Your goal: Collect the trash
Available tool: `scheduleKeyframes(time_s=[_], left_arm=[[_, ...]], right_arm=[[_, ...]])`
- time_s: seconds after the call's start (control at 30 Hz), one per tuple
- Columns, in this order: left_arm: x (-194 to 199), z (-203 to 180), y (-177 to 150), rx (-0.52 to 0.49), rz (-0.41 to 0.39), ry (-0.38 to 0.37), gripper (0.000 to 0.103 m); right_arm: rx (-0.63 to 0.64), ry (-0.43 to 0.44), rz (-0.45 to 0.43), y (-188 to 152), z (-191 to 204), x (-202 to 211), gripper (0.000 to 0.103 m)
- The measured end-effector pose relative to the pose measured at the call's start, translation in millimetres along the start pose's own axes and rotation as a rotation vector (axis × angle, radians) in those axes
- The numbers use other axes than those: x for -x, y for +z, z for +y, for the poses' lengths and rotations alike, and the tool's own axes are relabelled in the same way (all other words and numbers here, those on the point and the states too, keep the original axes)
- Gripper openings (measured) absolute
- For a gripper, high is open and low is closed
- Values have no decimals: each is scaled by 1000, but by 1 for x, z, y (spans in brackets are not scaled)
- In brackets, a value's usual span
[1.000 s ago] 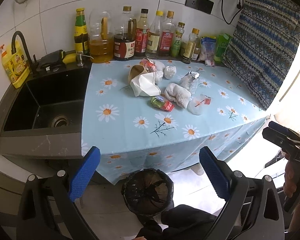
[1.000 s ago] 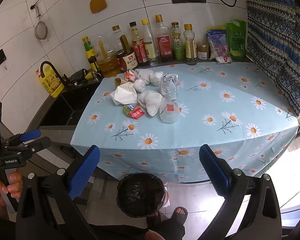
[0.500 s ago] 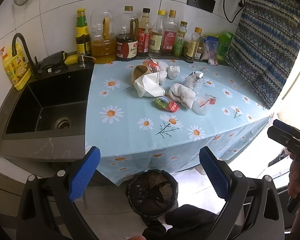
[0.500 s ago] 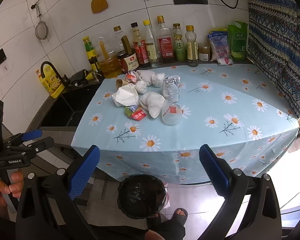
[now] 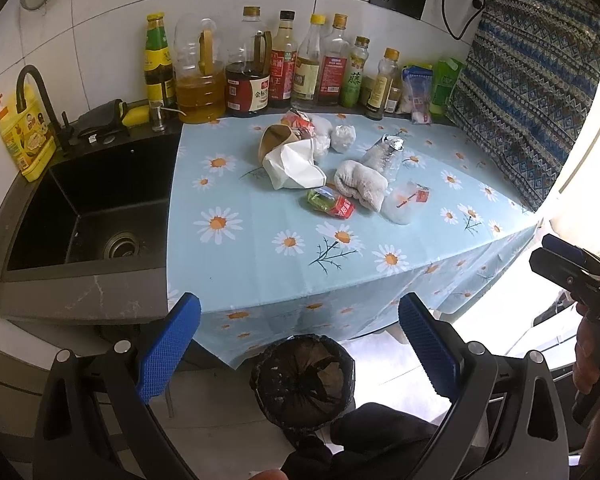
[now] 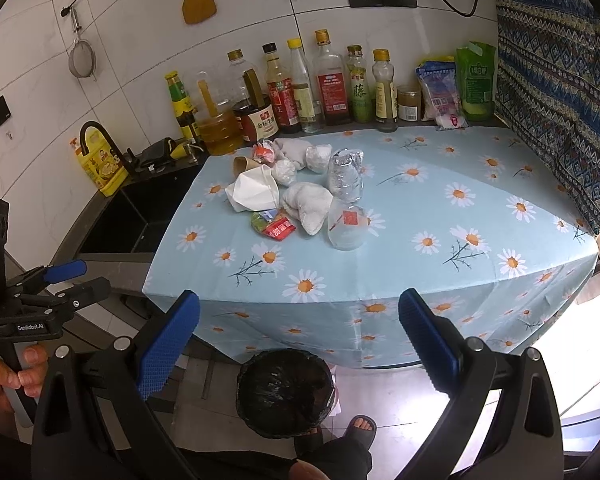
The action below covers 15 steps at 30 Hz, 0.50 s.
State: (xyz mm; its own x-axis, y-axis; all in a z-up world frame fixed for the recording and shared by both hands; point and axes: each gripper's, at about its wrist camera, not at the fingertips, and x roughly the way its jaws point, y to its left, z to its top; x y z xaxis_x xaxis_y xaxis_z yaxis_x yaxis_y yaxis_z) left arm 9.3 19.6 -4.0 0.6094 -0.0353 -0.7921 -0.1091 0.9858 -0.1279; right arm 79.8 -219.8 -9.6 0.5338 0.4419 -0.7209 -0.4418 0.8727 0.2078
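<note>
Both claws, the left claw (image 5: pixel 298 344) and right claw (image 6: pixel 298 342), stood released and empty, short of the desk with its daisy-printed blue cloth (image 6: pixel 440 200). Mid-desk lay the trash: one crumpled white paper bag (image 6: pixel 254 192), two clear crinkled plastic bottles (image 6: pixel 346 174), one red-green wrapper (image 6: pixel 274 226). Below stood one round black-lined bin (image 6: pixel 286 390).

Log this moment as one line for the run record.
left claw: open, empty | right claw: open, empty | trash pile: on tablecloth, untouched | bin: on floor below table edge
</note>
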Motion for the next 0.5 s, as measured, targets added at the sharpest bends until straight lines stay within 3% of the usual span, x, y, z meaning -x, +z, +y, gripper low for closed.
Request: scheduleKeyframes(time_s=[0.5], left_arm=[[5,18,4,56,-5,-24,96]], right_arm=[[-21,-11,8,0,5,-2,98]])
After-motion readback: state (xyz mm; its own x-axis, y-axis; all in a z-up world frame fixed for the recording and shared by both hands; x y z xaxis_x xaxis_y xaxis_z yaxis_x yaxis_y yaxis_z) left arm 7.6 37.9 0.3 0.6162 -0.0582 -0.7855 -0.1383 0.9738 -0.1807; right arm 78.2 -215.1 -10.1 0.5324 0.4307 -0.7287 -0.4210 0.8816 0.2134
